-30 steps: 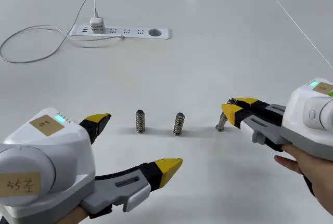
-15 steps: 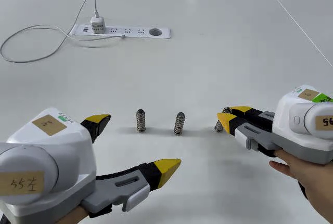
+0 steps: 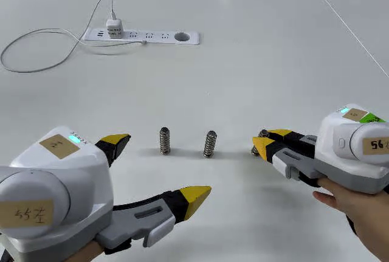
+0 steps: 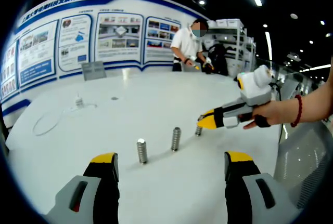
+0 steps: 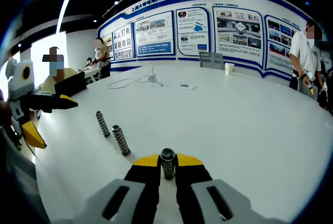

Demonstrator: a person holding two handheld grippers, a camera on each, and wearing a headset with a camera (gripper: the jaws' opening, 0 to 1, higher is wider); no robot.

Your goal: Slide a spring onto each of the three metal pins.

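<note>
The third spring [image 3: 263,133] sits mostly hidden behind the right tongs [image 3: 262,140] (top coils peek out).

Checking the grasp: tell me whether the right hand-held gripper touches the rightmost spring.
Touching. The right gripper view shows the rightmost spring pinched between the tips of the right hand-held gripper, no gap.

Your left gripper [image 3: 165,162] and right gripper [image 3: 264,140] both have white bodies, grey and black jaws with yellow tips, a small green light, and tan labels with dark handwriting. The left spring [image 3: 164,141], middle spring [image 3: 210,144] and third spring [image 5: 167,162] are dull silver-grey, on a plain white table [image 3: 255,73] with a white power strip [image 3: 143,36] and white cable [image 3: 30,34]. In your left gripper view the wall boards [image 4: 78,37] are blue and white, and your bracelet [image 4: 298,110] is red.
</note>
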